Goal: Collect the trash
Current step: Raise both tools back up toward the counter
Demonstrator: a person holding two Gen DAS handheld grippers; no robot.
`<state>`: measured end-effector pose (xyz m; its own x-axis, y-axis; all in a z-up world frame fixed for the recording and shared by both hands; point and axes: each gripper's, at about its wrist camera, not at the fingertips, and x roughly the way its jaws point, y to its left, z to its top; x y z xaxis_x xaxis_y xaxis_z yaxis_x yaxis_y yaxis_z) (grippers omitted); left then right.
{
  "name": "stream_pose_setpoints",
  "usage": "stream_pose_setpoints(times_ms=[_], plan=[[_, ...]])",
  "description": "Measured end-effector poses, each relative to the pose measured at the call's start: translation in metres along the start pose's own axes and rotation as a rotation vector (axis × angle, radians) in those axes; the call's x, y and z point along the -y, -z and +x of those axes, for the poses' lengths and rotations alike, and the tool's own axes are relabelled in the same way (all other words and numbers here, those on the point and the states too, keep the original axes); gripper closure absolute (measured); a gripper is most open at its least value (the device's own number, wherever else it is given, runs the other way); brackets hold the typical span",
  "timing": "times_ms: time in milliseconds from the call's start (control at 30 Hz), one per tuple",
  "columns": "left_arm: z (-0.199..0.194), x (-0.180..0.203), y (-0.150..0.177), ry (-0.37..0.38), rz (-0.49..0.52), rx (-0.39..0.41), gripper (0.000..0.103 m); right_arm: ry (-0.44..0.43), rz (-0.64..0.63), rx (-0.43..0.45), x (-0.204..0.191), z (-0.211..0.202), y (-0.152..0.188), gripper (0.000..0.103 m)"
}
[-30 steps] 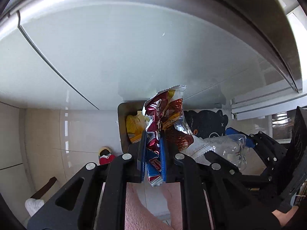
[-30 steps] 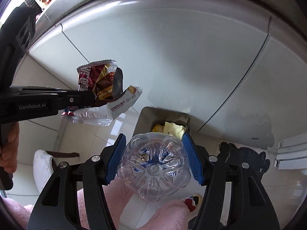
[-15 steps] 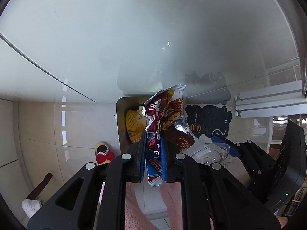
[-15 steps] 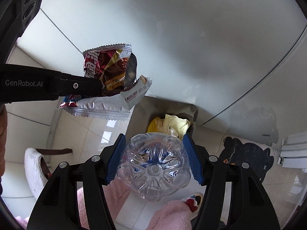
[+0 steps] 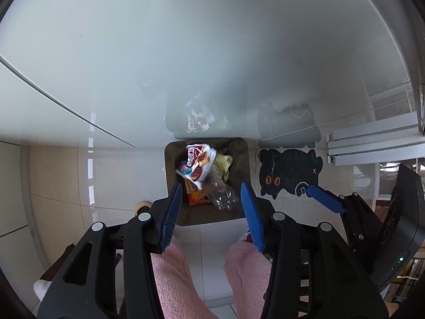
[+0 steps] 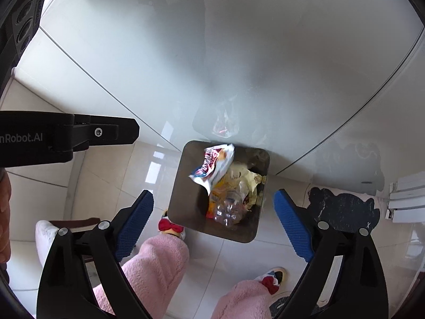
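A square metal trash bin (image 5: 172,164) stands on the tiled floor against a white cabinet; it also shows in the right wrist view (image 6: 183,199). A red and white snack wrapper (image 5: 198,163) (image 6: 212,163) and a clear plastic bottle (image 5: 221,194) (image 6: 228,207) are in the bin on yellow trash. My left gripper (image 5: 212,212) is open and empty above the bin. My right gripper (image 6: 212,226) is open and empty above the bin; one blue finger (image 5: 325,199) shows in the left wrist view.
A black cat-shaped mat (image 5: 289,170) (image 6: 342,210) lies right of the bin. The person's pink-trousered legs (image 5: 172,279) and slippers (image 6: 171,228) stand in front of the bin. A white cabinet front (image 5: 186,53) rises behind it. A window frame (image 5: 372,141) is at right.
Both grippers opened. The snack wrapper fell from the left gripper and the bottle from the right gripper into the bin.
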<state>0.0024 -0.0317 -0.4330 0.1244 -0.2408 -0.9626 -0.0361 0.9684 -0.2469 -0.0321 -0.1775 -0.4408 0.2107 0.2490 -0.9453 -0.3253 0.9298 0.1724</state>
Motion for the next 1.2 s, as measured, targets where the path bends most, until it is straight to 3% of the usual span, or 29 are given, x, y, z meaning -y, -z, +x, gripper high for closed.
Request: stream_pose_setpoints(times_ms=[433, 767, 1000, 1200], plan=[[-0.082, 0.012, 0.008, -0.004, 0.004, 0.102, 0.048, 0.027, 0.012, 0.095, 0.013, -0.095, -0.016, 0.009], [-0.177, 0.032, 0.001, -0.009, 0.039, 0.266, 0.036, 0.002, 0.044, 0.307, 0.019, -0.206, -0.044, 0.008], [-0.217, 0.04, -0.031, 0.007, 0.073, 0.355, 0.03, -0.004, 0.071, 0.418, 0.034, -0.254, -0.091, 0.007], [-0.234, 0.048, -0.065, 0.01, 0.107, 0.409, 0.028, -0.035, 0.113, 0.453, 0.05, -0.264, -0.141, 0.007]])
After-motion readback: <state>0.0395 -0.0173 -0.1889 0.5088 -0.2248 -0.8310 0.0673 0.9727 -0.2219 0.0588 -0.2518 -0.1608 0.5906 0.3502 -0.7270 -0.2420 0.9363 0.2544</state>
